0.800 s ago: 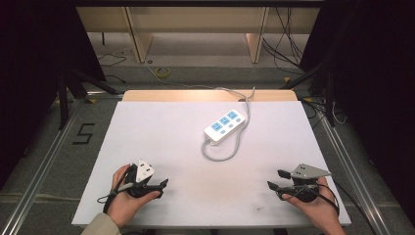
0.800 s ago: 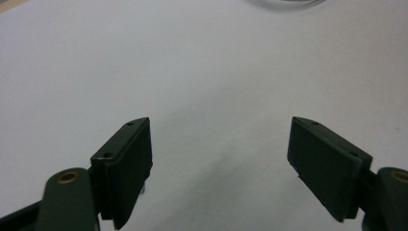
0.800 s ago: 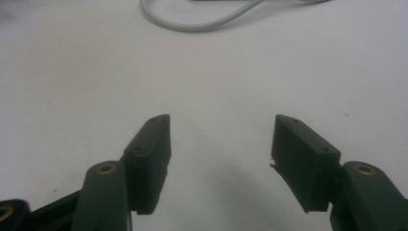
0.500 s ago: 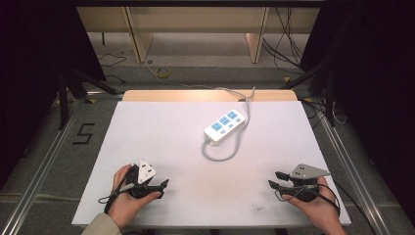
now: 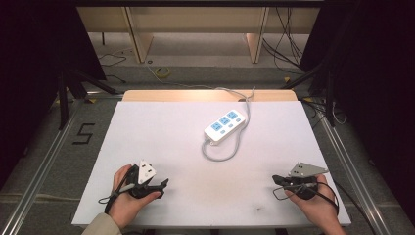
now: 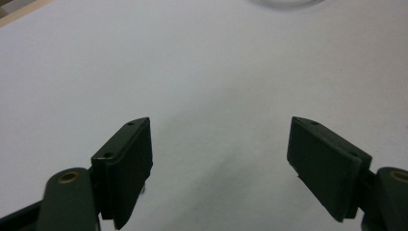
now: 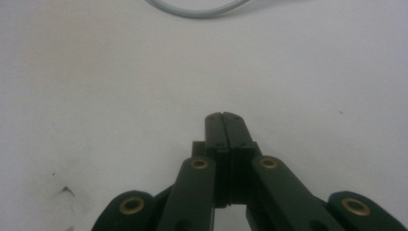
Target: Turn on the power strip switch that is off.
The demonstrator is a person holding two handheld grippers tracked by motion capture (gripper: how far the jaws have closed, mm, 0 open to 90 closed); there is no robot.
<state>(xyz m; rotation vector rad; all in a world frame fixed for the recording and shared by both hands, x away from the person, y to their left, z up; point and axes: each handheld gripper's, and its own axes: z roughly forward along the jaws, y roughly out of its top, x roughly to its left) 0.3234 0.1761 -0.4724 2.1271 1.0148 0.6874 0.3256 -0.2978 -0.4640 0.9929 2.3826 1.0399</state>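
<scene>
A white power strip (image 5: 224, 126) with blue sockets lies a little right of the table's middle, its grey cable (image 5: 230, 152) looping toward me. My left gripper (image 5: 164, 183) rests near the front left of the white table (image 5: 161, 127), held in a hand, jaws wide apart with nothing between them (image 6: 219, 159). My right gripper (image 5: 275, 179) rests at the front right, held in the other hand, its two jaws pressed together on nothing (image 7: 224, 118). Both grippers point inward, well short of the strip. The cable's loop (image 7: 197, 9) shows at the top of the right gripper view.
A wooden strip (image 5: 210, 95) borders the table's far edge. Beyond it stand wooden legs (image 5: 139, 36) and loose cables on the floor. Metal rails (image 5: 44, 166) run along both sides. A "5" mark (image 5: 84, 133) lies left of the table.
</scene>
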